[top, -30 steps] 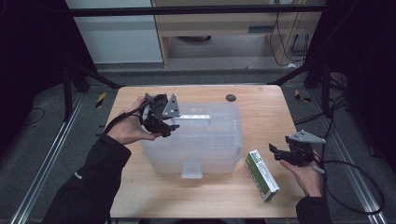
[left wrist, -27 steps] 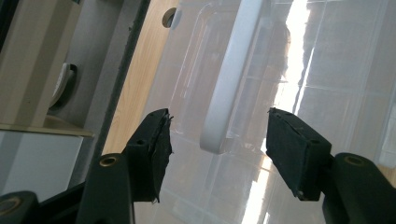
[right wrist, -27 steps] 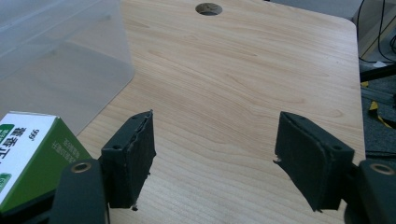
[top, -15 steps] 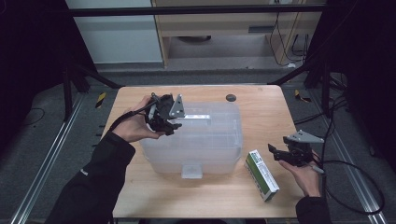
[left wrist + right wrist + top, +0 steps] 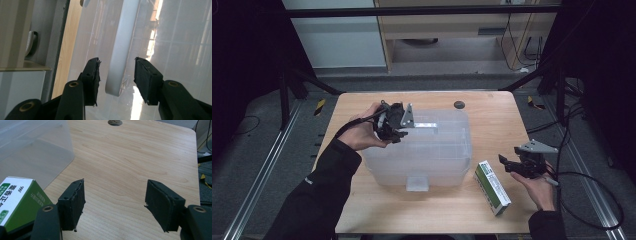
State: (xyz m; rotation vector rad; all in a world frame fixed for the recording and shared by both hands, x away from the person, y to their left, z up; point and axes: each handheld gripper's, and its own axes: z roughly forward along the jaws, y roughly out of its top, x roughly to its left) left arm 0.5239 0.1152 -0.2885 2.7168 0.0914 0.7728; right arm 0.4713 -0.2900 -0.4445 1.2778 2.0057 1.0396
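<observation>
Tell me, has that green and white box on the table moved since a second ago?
No. The green and white box lies at the same spot beside the clear bin's right front corner, near the table's front edge.

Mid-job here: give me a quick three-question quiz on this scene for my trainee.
1. True or false: the left gripper is clamped tight on the white handle of the clear lidded bin.
2. What lies on the table closest to the right gripper? A) green and white box B) mug C) tape roll
3. Is anything between the right gripper's pads?

Key
1. False: its jaws have just been closing around the handle, but gaps remain.
2. A, the green and white box.
3. No, bare tabletop.
</observation>
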